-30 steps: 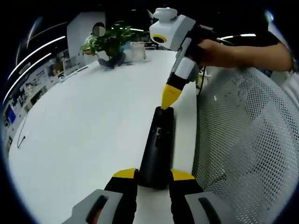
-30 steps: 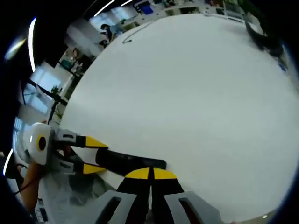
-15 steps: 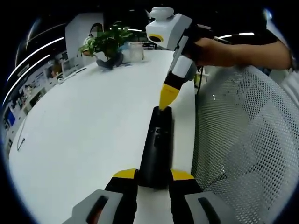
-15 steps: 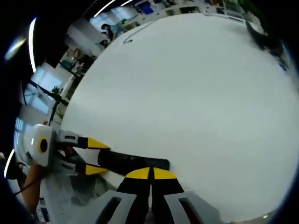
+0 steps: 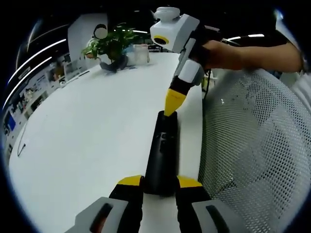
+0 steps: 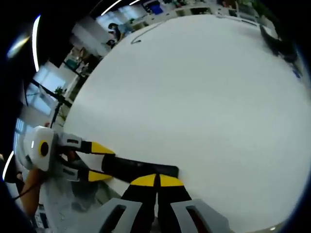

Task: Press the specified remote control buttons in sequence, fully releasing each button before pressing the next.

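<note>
On the white table [image 5: 87, 126], the left gripper [image 5: 160, 187] clenched the near end of the black remote [image 5: 163, 150] — lying along the table's edge — while the right gripper [image 5: 174, 99], jaws pressed together, touched its far end.

Remote control [image 5: 163, 155] lies on table [image 5: 87, 131] near its edge; mesh chair [image 5: 252, 145] beside; plant [image 5: 109, 46] behind.

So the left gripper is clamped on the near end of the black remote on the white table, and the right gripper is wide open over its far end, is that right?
Not quite. The right gripper is shut, its yellow fingers pressed together at the far end of the black remote, as the right gripper view shows. The left gripper does clamp the near end, on the white table.
</note>
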`<state>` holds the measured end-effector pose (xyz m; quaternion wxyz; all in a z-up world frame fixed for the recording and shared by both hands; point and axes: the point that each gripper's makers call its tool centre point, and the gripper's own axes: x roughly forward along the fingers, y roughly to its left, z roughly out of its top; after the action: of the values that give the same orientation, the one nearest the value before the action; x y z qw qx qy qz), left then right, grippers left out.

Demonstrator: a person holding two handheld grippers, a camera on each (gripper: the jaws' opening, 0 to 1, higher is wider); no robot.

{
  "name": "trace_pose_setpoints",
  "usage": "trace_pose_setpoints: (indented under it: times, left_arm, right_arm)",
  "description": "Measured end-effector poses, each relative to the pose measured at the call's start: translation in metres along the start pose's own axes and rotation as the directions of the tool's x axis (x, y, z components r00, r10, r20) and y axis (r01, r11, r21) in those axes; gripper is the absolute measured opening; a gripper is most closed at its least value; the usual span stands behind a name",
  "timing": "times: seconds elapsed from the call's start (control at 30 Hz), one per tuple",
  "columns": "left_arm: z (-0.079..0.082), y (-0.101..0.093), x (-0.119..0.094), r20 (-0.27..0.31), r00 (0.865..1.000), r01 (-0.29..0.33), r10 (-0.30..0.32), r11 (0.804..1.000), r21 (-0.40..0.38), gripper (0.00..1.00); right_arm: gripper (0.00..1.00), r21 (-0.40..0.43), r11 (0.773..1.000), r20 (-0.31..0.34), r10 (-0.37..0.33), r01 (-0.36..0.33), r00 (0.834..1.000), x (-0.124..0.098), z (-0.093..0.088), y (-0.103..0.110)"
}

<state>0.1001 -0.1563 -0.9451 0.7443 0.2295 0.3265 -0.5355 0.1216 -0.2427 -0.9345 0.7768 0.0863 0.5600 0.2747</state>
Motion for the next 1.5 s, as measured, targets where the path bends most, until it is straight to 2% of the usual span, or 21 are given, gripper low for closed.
trace_pose_setpoints:
  times: [0.23, 0.67, 1.07, 1.5]
  left_arm:
    - [0.0004, -0.0006, 0.0002, 0.001, 1.0, 0.001, -0.001, 1.0, -0.002, 0.25]
    - [0.0004, -0.0005, 0.0006, 0.003, 1.0, 0.002, -0.002, 1.0, -0.002, 0.25]
    - [0.0004, 0.0, 0.0009, 0.007, 1.0, 0.004, -0.004, 1.0, 0.003, 0.25]
    - [0.0017, -0.0016, 0.0019, 0.013, 1.0, 0.004, -0.004, 1.0, 0.012, 0.25]
  right_arm:
    - [0.0, 0.023, 1.0, 0.002, 0.008, -0.009, 1.0, -0.0002, -0.0001, -0.001]
    - [0.0, -0.013, 1.0, 0.003, -0.004, 0.005, 1.0, 0.0006, -0.0003, -0.0007]
    - [0.0, 0.015, 1.0, 0.002, 0.007, -0.007, 1.0, 0.0006, 0.0004, -0.0012]
    - [0.0, 0.008, 1.0, 0.003, -0.007, 0.007, 1.0, -0.0009, 0.001, -0.0017]
